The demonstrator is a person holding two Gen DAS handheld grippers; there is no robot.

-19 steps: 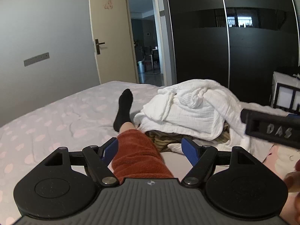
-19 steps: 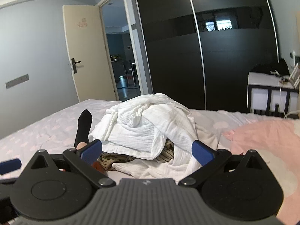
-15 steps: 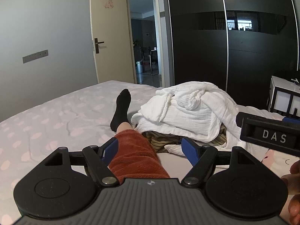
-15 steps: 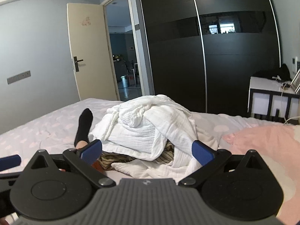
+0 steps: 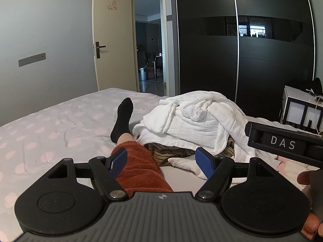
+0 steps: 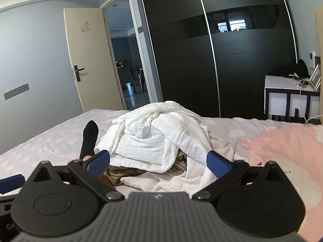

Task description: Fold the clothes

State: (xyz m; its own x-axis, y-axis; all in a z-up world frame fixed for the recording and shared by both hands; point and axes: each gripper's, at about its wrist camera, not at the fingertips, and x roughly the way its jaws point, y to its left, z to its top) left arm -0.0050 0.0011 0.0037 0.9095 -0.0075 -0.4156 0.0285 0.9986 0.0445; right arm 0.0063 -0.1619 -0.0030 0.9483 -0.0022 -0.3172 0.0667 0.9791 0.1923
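On the bed (image 5: 60, 125), a heap of white clothes (image 5: 193, 125) lies over a striped garment (image 5: 167, 153) — just right of the person's outstretched leg in a black sock (image 5: 123, 119). Nearer than the heap, the left claw (image 5: 163, 161) and the right claw (image 6: 159, 163) both gape wide, holding nothing. Right of the heap, the right tool's side reads "DAS" (image 5: 282, 142) — white letters on black.
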